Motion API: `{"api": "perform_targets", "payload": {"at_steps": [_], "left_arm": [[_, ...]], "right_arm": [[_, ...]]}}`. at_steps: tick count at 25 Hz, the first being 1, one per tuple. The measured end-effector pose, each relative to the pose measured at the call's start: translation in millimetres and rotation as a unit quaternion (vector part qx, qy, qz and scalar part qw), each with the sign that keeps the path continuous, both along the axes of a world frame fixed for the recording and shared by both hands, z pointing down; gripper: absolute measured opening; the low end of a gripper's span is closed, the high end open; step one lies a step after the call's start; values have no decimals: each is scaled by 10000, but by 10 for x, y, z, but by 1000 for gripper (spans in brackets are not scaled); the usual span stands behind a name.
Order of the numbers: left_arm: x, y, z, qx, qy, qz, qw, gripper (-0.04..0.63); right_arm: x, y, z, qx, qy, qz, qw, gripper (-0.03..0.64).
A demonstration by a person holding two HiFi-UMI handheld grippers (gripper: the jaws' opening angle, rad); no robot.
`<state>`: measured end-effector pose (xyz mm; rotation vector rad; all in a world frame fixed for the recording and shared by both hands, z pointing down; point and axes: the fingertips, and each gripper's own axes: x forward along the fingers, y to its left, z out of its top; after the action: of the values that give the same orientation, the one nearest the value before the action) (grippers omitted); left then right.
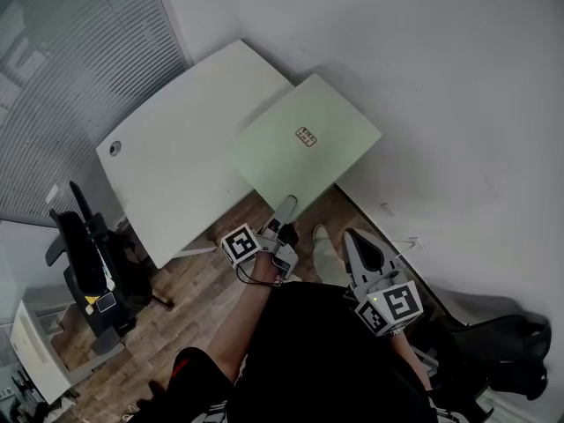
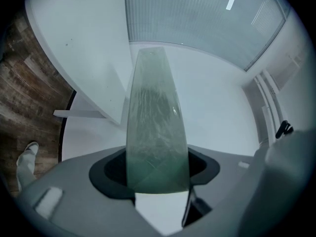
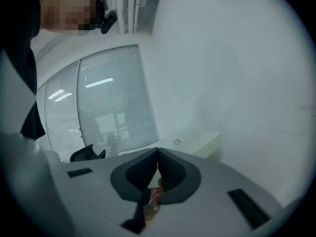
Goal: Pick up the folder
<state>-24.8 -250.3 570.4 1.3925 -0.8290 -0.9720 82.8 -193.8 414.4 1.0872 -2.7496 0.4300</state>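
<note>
item 1: folder (image 1: pixel 304 148). pale green, flat, slightly translucent, with a small printed label (image 1: pixel 306 136) on the upper face. held out roughly level over the right end of the white table (image 1: pixel 167 166); judged clear of the tabletop, not resting on it. gripped by the near edge only, far end unsupported, hence likely to droop or swing if moved sharply.

item 2: left gripper (image 1: pixel 285 210). clamped on the near edge of the folder. in the left gripper view, folder seen edge-on and running straight out between both pads, filling the gap between them. jaws set fairly wide for so thin a sheet, probably owing to a folded or doubled edge; not certain. pointed about level, in keeping with carrying the sheet flat rather than dangling.

item 3: right gripper (image 1: pixel 352 238). jaws brought together, tips touching, nothing between them in the right gripper view. held low beside the body, to the right of the folder and apart from it; judged idle, kept out of the way of a one-handed lift.

item 4: surroundings. wood floor (image 1: pixel 203 298) below; black chair (image 1: pixel 88 254) left of the table; plain white wall (image 1: pixel 441 77) to the right; slatted glass partition (image 1: pixel 62 69) behind.

status: pick-up judged essentially done, folder borne by the left gripper alone.
</note>
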Motion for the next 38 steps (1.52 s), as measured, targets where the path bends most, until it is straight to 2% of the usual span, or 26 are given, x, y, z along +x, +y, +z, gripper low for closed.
{"api": "perform_targets", "payload": {"at_steps": [2, 7, 10, 17, 24, 34, 38], "left_arm": [[-11, 98, -118, 82, 67, 38, 9999, 284], [-79, 396, -291, 95, -93, 159, 9998, 282], [-123, 566, -445, 125, -70, 203, 9997, 282], [-254, 1024, -741, 174, -219, 50, 9996, 284], [-383, 1486, -959, 210, -233, -211, 9993, 284], [-438, 2016, -1208, 315, -466, -188, 9982, 284], [-442, 2164, -1338, 332, -428, -255, 9982, 284]], "right_arm": [[-20, 37, -10, -4, -67, 40, 10000, 0], [-84, 231, -15, -6, -189, 120, 9997, 0], [-117, 345, -43, 0, -252, 137, 9996, -2], [-126, 611, -174, 83, -442, 169, 9988, 0], [-197, 915, -291, 189, -505, 41, 9985, -1], [-314, 1239, -435, 397, -546, -230, 9975, -1], [-357, 1292, -570, 531, -629, -394, 9958, -2]]}}
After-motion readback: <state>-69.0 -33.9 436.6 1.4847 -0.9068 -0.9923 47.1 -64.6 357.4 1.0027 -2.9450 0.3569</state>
